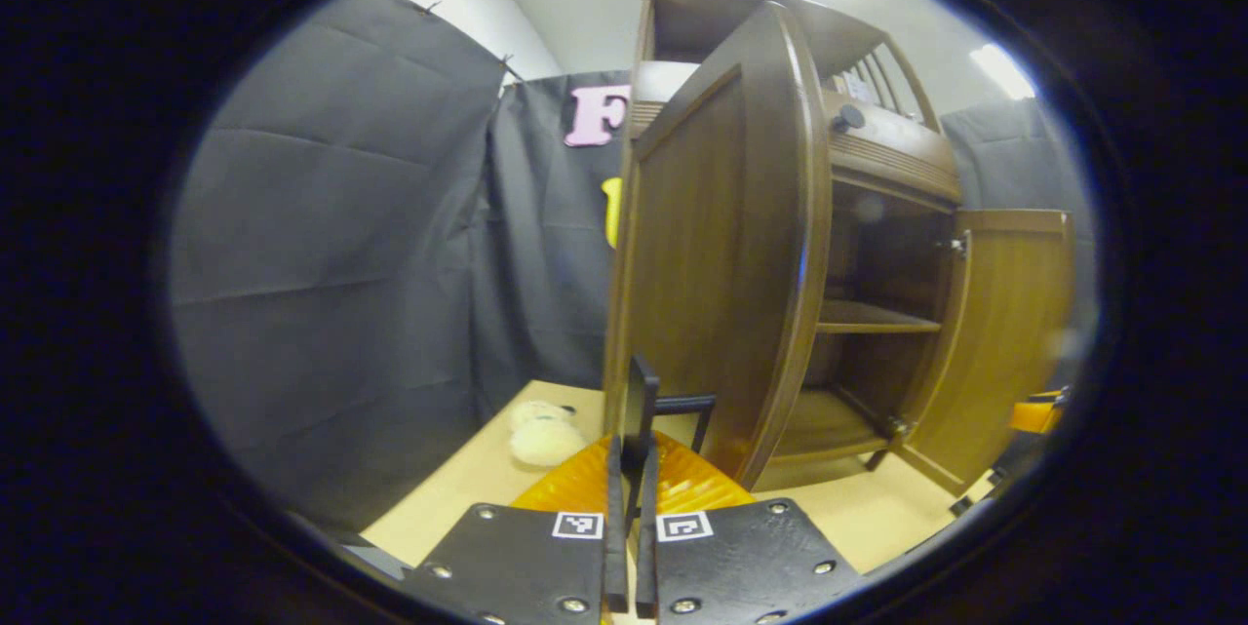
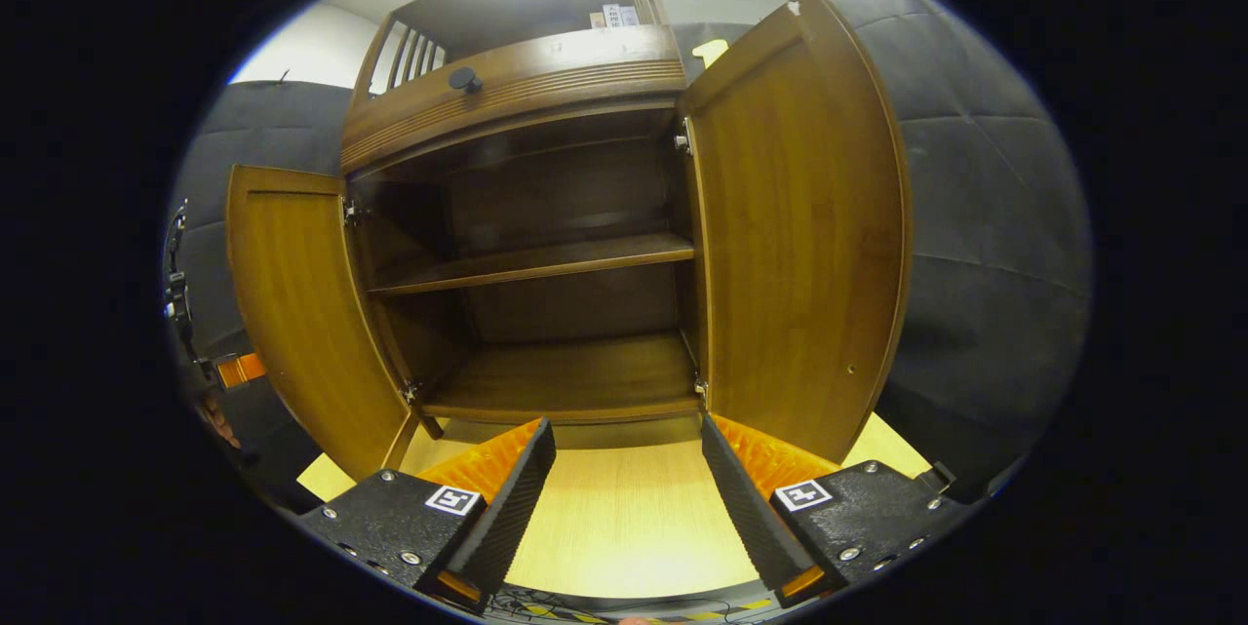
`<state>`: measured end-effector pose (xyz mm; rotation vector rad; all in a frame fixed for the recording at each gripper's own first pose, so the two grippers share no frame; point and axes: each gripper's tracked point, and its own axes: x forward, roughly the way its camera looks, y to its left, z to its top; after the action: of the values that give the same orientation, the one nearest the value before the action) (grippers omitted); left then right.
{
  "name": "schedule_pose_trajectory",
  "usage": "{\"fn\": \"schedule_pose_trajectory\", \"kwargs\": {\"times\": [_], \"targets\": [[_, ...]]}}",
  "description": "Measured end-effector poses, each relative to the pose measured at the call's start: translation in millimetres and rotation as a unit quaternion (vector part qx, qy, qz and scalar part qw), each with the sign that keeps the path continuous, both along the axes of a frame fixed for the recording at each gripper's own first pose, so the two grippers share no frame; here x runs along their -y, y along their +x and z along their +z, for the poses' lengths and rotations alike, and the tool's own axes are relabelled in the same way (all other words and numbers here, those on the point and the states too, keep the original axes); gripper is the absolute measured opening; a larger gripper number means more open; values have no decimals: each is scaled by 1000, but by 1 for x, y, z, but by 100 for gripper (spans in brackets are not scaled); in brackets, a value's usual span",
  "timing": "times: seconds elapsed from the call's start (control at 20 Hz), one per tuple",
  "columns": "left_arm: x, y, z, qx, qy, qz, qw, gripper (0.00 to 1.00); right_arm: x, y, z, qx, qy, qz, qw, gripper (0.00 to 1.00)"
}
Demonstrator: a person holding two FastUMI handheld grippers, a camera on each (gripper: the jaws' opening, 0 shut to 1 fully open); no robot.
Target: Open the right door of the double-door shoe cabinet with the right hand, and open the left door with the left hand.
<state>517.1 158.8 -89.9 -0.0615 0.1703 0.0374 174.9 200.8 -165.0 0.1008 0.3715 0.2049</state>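
The brown wooden shoe cabinet point(image 2: 546, 89) stands in front of me with both doors swung open. In the right gripper view the left door point(image 2: 292, 313) and right door point(image 2: 799, 215) flank two bare shelves. My right gripper point(image 2: 624, 435) is open, just before the cabinet's bottom edge, with nothing between its fingers. In the left gripper view the left door point(image 1: 721, 245) looms close and edge-on, and the right door point(image 1: 1004, 342) stands beyond. My left gripper point(image 1: 632, 454) is shut on the left door's black handle point(image 1: 641, 396), which rises from between its fingers.
A drawer with a round black knob point(image 2: 465, 77) sits above the doors. White fluffy items point(image 1: 541, 435) lie on the pale floor left of the cabinet. Black cloth walls close in on both sides. The other gripper and a hand point(image 2: 219, 420) show beside the left door.
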Motion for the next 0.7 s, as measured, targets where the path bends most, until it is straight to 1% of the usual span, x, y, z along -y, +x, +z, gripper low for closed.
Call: {"fn": "schedule_pose_trajectory", "kwargs": {"times": [0.05, 0.1, 0.15, 0.2, 0.25, 0.35, 0.4, 0.55, 0.6, 0.65, 0.7], "targets": [[-5, -10, -4, 2, 0, -1, 1000, 2, -2, 0, 0, 1, 0, 1, 1000, 91], [-5, -3, -5, 13, -13, -20, 1000, 2, -5, 0, 0, 1, 1, 2, 1000, 91], [-15, -11, -6, 20, -18, -35, 999, 4, -7, 1, 0, 1, 1, 4, 1000, 91], [-22, -15, -9, 19, -16, -48, 999, 4, -8, 2, 2, 3, -1, 5, 1000, 91], [-25, -16, -11, 18, -12, -54, 998, 2, -10, 4, 4, 6, -2, 6, 1000, 91], [-23, -17, -11, 17, -15, -67, 997, 2, -9, 7, 8, 12, -7, 4, 1000, 91], [-22, -18, -11, 18, -17, -71, 997, 3, -8, 10, 11, 17, -8, 1, 1000, 91], [-27, -20, -12, 20, -15, -80, 996, 2, -9, 21, 21, 27, -3, -1, 1000, 91], [-29, -21, -12, 20, -9, -78, 997, 2, -9, 24, 26, 33, -4, -1, 999, 91], [-35, -23, -14, 17, -2, -72, 997, 1, -9, 28, 35, 45, -3, -3, 999, 94], [-43, -26, -16, 13, 4, -61, 998, 3, -9, 30, 43, 57, -1, -6, 998, 91]]}}
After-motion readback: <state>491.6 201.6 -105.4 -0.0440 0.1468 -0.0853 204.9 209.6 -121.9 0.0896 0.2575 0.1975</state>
